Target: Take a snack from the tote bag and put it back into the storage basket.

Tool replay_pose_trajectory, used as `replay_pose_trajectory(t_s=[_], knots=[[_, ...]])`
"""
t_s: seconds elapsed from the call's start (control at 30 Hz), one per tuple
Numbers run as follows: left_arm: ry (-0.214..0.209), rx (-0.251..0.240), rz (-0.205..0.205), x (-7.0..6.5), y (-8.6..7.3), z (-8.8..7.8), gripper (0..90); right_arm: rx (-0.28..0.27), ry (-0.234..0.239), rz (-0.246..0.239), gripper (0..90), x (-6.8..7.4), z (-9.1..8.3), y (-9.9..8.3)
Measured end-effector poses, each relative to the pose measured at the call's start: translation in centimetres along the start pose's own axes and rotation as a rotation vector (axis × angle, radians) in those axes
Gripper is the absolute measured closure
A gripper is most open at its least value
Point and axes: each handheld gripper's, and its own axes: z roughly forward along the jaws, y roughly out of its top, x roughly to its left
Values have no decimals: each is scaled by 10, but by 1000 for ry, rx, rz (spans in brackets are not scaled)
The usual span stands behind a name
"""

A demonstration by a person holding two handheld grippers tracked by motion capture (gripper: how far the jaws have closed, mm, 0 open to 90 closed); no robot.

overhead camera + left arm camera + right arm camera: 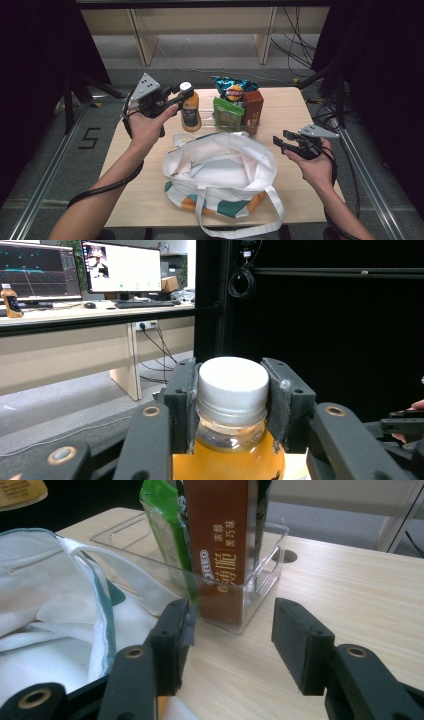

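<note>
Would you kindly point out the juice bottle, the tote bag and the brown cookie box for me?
juice bottle (232,382): left gripper view, on its white cap.
tote bag (220,167): high view, on its white lining.
brown cookie box (220,540): right gripper view, on its front face.

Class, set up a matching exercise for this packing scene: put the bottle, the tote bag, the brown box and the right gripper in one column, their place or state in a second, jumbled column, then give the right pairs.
Things:
1. bottle
2. tote bag
3. brown box
4. right gripper

Places or states:
A. stands in the clear tray
B. open, nothing between its jaws
C. clamped at the white cap by the left gripper
D. lies open-mouthed on the table

Pairs: 1-C, 2-D, 3-A, 4-B
</note>
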Motion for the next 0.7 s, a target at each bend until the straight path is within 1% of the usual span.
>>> replay_pose_trajectory(t_s=[0.07,0.13,0.2,0.23,0.33,0.5,0.57,0.63,0.67,0.7], knots=[[7,-1,-1,1,-1,1,590,3,-7,2,503,0,0,0],[12,-1,0,2,-1,3,590,-5,1,4,503,0,1,0],[15,0,3,3,-2,4,590,2,-7,2,503,0,0,0],[15,-3,2,4,-2,5,590,2,-8,-18,503,-1,0,0],[21,4,6,5,-3,7,589,2,0,-1,503,0,0,0],[27,6,0,7,-5,9,590,-5,1,5,503,0,1,0],[29,8,5,8,-5,10,589,-5,2,6,503,0,1,0],[34,5,1,8,-5,10,590,-5,-1,4,503,0,1,0],[33,4,1,9,-5,11,590,5,-2,0,503,0,0,0],[32,5,0,9,-5,11,590,-4,-1,3,503,0,1,-1]])
